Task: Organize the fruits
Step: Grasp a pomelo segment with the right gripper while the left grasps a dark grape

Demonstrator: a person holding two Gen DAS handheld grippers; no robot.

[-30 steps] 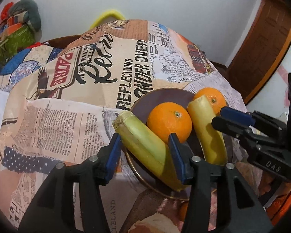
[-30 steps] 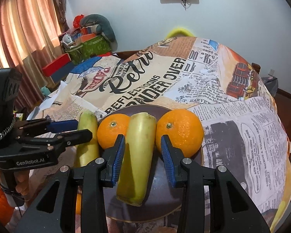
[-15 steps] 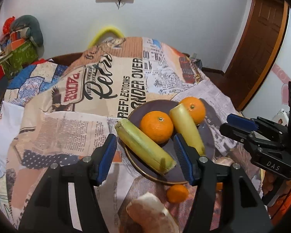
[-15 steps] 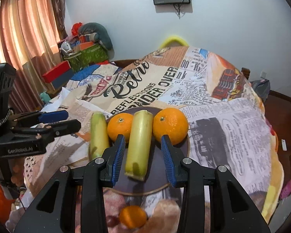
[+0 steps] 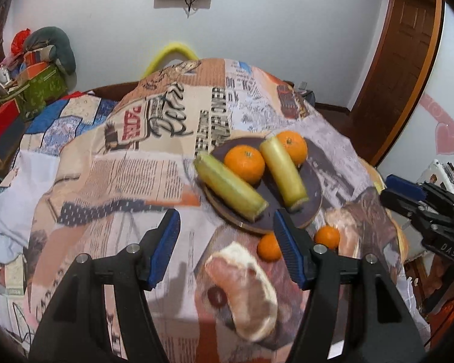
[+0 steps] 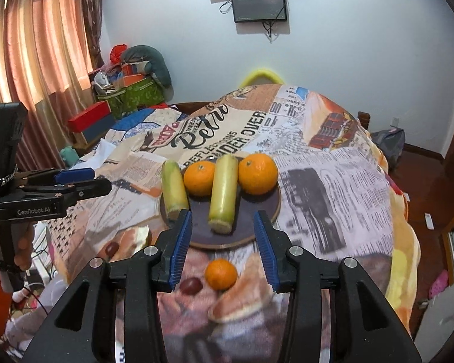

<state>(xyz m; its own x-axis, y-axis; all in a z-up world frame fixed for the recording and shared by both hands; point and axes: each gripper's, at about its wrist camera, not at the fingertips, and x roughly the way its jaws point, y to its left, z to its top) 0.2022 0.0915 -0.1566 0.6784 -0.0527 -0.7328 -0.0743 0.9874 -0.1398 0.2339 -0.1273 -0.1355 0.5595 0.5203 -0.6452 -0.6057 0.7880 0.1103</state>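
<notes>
From the left wrist, the left gripper (image 5: 224, 242) is hanging open and empty above the near part of the table (image 5: 112, 181), which is draped in a newspaper-print cloth. Its jaws have just been opening, and nothing is lying between them now, whereas a second ago they were straddling the left corn cob (image 5: 228, 188). That cob is now lying free on the dark plate (image 5: 313, 193), its far end jutting over the plate's left rim. Beside it on the plate are sitting an orange (image 5: 244, 164), the right corn cob (image 5: 283, 175) and a second orange (image 5: 294, 148). Off the plate, near the table's front edge, two small oranges (image 5: 268, 246) are resting on the cloth. The whole plate is looking smaller and farther off than it did a second ago.

From the right wrist, the right gripper (image 6: 224, 242) is likewise standing open with nothing held. Its jaws have just been opening too; they were framing the right corn cob (image 6: 222, 193) earlier and are now backed off to the plate's near rim (image 6: 224, 243). One small orange (image 6: 221, 273) is lying on the cloth between plate and front edge.

Judging from this, both cobs have been released on the plate, and the small oranges on the cloth are probably what is left to gather.
</notes>
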